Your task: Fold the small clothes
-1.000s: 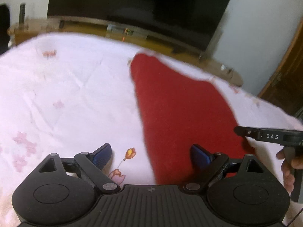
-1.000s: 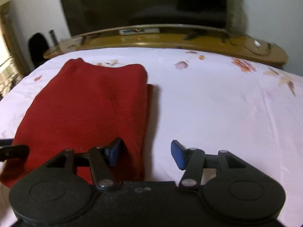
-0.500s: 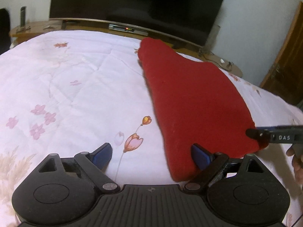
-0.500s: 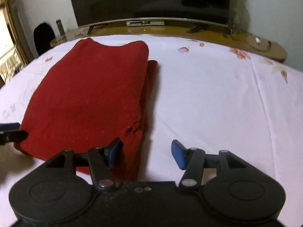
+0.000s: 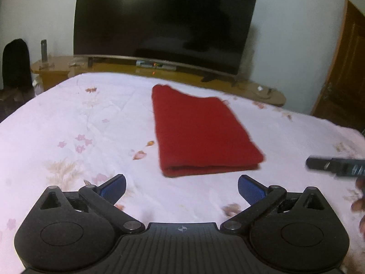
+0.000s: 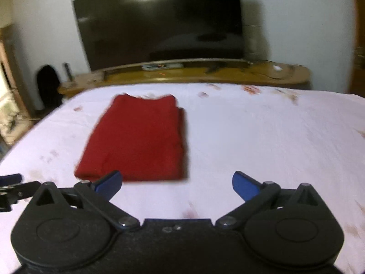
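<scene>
Covering the bed, a pale floral quilt [image 5: 68,118] bears a folded red cloth [image 5: 200,132]; dark TV [image 5: 164,22] behind. Left gripper [image 5: 181,188] and right gripper [image 6: 176,186] have just spread wide, empty.

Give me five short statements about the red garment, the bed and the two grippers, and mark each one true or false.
1. The red garment lies folded on the bed. True.
2. The left gripper grips the garment. False: its jaws stand open with nothing between them.
3. The right gripper has open jaws. True.
4. The television shows a bright picture. False: the screen is dark.
5. The bedcover is plain blue. False: it is pale with flower prints.
</scene>
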`<state>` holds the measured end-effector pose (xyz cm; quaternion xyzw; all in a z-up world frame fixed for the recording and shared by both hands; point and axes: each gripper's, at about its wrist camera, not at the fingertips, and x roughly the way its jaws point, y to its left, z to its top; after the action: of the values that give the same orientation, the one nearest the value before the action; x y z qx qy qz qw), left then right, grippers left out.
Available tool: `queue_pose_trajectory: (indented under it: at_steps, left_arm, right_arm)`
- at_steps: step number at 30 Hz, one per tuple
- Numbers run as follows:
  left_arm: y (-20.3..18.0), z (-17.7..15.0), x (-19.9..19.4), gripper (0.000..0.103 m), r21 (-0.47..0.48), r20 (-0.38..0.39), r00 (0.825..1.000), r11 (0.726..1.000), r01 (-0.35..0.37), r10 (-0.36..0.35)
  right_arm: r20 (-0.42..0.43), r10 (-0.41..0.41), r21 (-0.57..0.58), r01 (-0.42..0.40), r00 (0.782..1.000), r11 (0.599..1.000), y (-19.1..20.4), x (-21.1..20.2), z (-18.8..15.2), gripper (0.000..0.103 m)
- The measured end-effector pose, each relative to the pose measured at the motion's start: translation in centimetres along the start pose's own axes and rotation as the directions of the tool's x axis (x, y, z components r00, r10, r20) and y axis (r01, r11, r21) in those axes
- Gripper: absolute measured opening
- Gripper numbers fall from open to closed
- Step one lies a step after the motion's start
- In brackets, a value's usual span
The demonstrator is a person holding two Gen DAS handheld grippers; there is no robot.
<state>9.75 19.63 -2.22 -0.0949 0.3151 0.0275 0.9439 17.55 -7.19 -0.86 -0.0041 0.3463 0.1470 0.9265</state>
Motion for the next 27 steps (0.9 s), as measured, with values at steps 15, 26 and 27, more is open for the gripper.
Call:
queue_pose_trajectory:
  at_steps: [15,26,27]
  left_arm:
    - [-2.3,-4.0,-12.5,0.103,-0.029,0.096,0.995,0.999,-0.023,0.026]
    - [-3.0,-4.2,-14.8,0.103,-0.022,0.146,0.989,1.000,-0.003,0.006]
    - [-3.0,-4.2,-14.7,0.103,-0.022,0.146,0.989,1.000,-0.003,0.007]
  right_arm:
    - [0.125,-0.048,-0.095,0.061,0.991,0.994,3.7,-12.2,-5.8,0.102]
    - [0.174,-0.054,-0.097,0.071,0.983,0.993,4.7,-14.9,-6.5,0.102]
    - [0.177,-0.054,-0.097,0.072,0.983,0.993,4.8,-15.0,-6.4,0.102]
